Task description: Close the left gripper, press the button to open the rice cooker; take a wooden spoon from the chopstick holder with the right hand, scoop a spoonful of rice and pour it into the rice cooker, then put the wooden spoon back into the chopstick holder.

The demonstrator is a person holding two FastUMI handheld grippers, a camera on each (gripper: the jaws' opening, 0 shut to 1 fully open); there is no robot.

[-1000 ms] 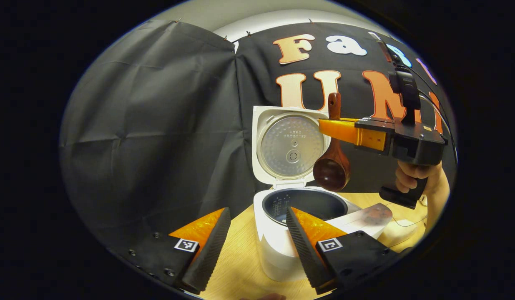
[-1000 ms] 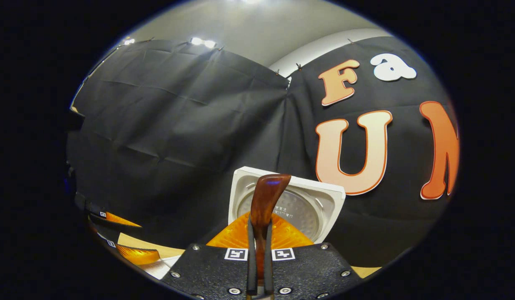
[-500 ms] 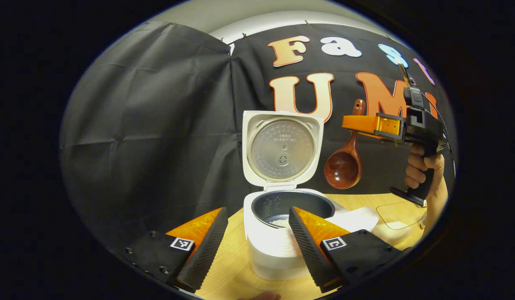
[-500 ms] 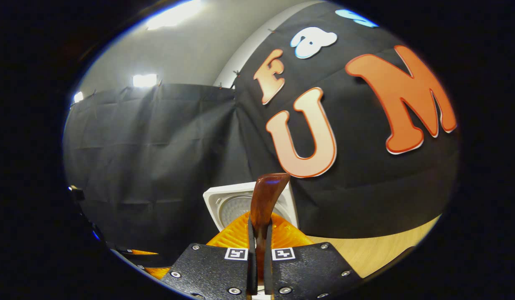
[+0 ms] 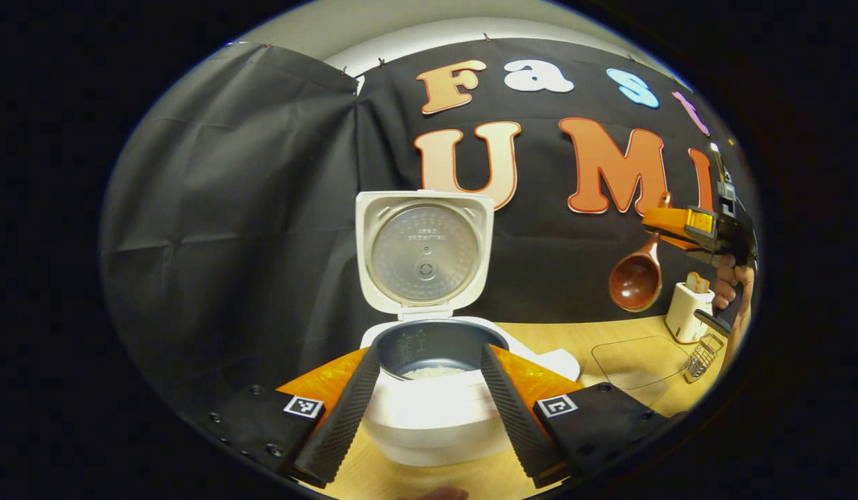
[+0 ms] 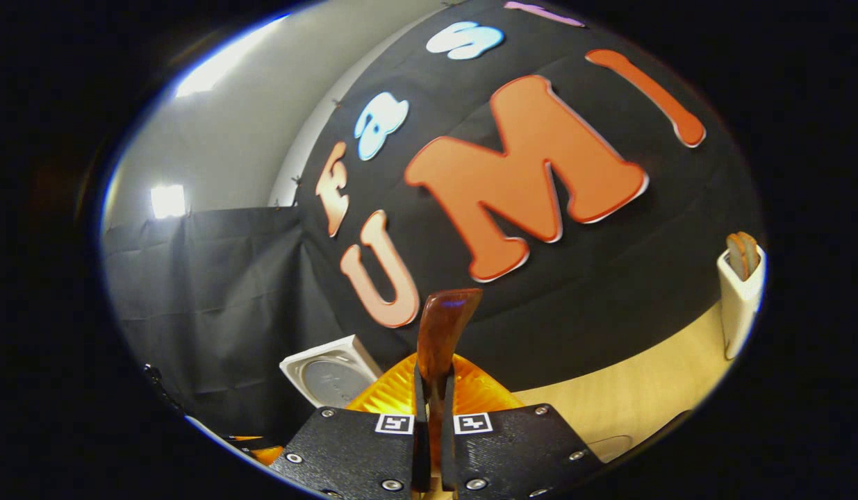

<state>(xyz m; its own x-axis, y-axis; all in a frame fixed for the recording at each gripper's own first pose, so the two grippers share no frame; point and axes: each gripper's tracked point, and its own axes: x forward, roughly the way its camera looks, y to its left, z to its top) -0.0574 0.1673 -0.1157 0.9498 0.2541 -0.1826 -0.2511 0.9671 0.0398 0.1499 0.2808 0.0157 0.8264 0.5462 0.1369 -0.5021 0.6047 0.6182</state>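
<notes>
The white rice cooker point(image 5: 429, 410) stands on the wooden table with its lid point(image 5: 424, 251) up, and rice lies in the dark inner pot point(image 5: 432, 351). My left gripper point(image 5: 423, 396) is open, one finger on each side of the cooker's front. Far right in the left gripper view, my right gripper point(image 5: 668, 222) holds the wooden spoon point(image 5: 636, 279) by its handle, bowl hanging down, just left of the white chopstick holder point(image 5: 687, 314). In the right gripper view, the right gripper point(image 6: 430, 430) is shut on the wooden spoon's handle point(image 6: 440, 333); the chopstick holder point(image 6: 740, 298) is at far right.
A clear lid or tray point(image 5: 633, 361) and a small wire rack point(image 5: 701, 355) lie on the table point(image 5: 554, 340) right of the cooker. A hand point(image 5: 729, 285) grips the right gripper's handle. The cooker's raised lid point(image 6: 328, 375) sits low left in the right gripper view.
The right gripper carried the spoon rightward, away from above the cooker to beside the chopstick holder. The left gripper's view swung right and dropped closer around the cooker.
</notes>
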